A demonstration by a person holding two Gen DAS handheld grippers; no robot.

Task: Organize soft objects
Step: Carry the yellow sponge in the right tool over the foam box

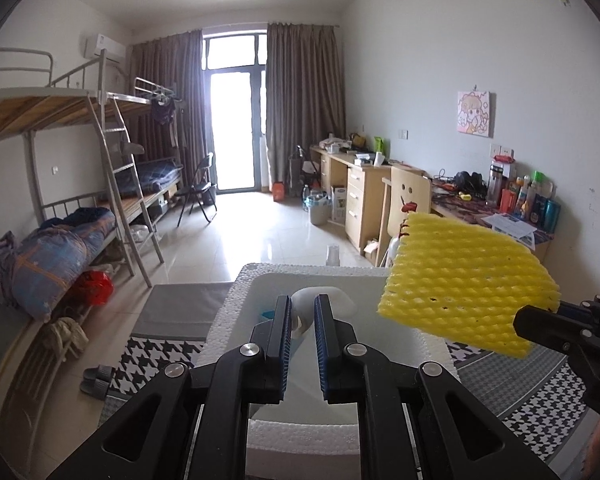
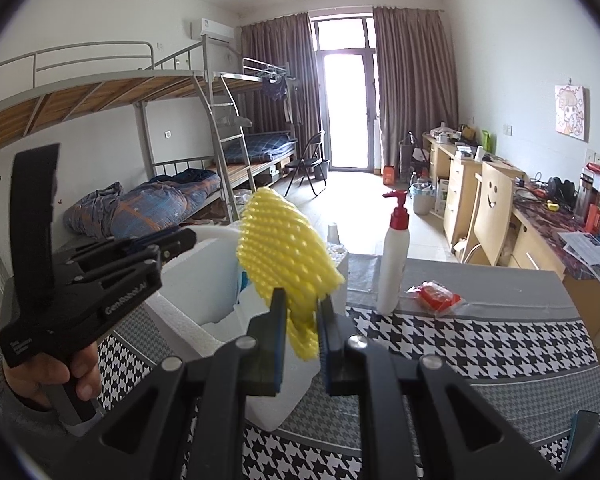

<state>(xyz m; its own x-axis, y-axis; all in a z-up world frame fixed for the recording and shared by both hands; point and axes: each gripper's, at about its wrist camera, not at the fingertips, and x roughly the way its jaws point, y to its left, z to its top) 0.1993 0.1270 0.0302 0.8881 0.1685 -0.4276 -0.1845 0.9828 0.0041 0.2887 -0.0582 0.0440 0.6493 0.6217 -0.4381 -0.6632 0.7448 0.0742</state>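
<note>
Right wrist view: counter (image 2: 480, 344), houndstooth and grey covering, far corners cut off by the lens edge. White foam box (image 2: 188, 304), open top, on the counter at left; its contents are mostly hidden by the yellow foam net (image 2: 284, 252), only a white shape and a blue scrap showing inside. Left gripper (image 2: 180, 240), held level over the box rim by a bare hand (image 2: 60, 376); from this side its jaw gap is hard to make out. White pump bottle (image 2: 394, 268), red top, upright on the counter beside the box. Red packet (image 2: 438, 298), just right of the bottle, contents unclear.

Left wrist view: right gripper (image 1: 524, 320) enters from the right edge, body cut off, jaws clamped on the net's lower corner; net (image 1: 468, 284) held aloft above the box's right side. Left gripper (image 1: 302, 308) pointing down into the foam box (image 1: 236, 312), jaws slightly apart, a pale soft object (image 1: 324, 300) lying beyond them, contact uncertain.
</note>
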